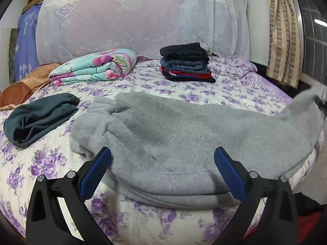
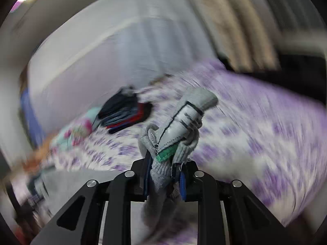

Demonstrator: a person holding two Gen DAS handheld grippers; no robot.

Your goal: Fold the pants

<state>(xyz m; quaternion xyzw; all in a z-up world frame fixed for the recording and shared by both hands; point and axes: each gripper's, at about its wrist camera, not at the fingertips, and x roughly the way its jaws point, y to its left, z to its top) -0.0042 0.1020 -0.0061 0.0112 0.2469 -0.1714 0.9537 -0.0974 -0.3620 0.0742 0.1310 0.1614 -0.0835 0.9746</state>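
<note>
Floral quilted bed [image 1: 184, 89], fuzzy grey pants [image 1: 184, 134] across.

The right wrist view is smeared by motion, so the bed [image 2: 255, 122] with its purple flowers, the stack of folded clothes [image 2: 124, 112] and the striped curtain [image 2: 231, 20] are streaks with no clear edges. In the left wrist view the far right end of the grey pants [image 1: 184, 134] blurs near the picture's edge, where a dark shape [image 1: 321, 104] cannot be told. The left tool [image 1: 162, 157] is cut off by the bottom edge.
</note>
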